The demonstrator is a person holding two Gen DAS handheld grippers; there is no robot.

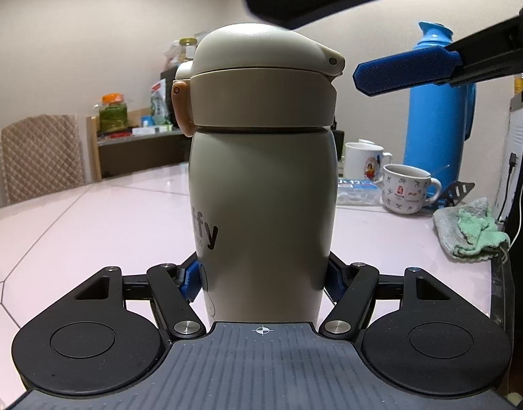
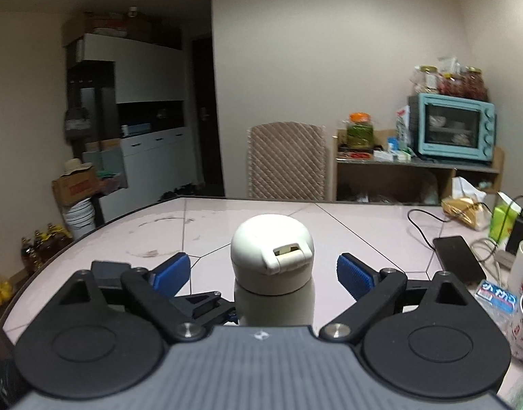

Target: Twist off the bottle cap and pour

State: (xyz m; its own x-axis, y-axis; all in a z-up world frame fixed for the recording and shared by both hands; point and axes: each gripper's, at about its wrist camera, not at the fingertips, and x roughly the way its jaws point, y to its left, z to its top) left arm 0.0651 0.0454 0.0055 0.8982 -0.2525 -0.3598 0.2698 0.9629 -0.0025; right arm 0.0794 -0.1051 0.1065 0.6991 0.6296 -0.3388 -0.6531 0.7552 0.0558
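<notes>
A beige thermos bottle (image 1: 261, 205) stands upright on the pale pink table (image 1: 90, 222). My left gripper (image 1: 263, 280) is shut on its lower body, with a blue pad pressed against each side. The domed flip cap (image 1: 261, 78) sits closed on top. In the right wrist view the cap (image 2: 271, 256) lies between the fingers of my right gripper (image 2: 261, 273), which is open, with a gap between each blue pad (image 2: 355, 275) and the cap. One right finger (image 1: 405, 71) shows beside the cap in the left wrist view.
A tall blue vacuum jug (image 1: 439, 119), two printed mugs (image 1: 403, 188) and a green cloth (image 1: 473, 235) sit to the right of the bottle. A phone (image 2: 459, 259) with its cable lies further right. A chair (image 2: 287, 160) and a shelf with a teal oven (image 2: 456, 130) stand beyond the table.
</notes>
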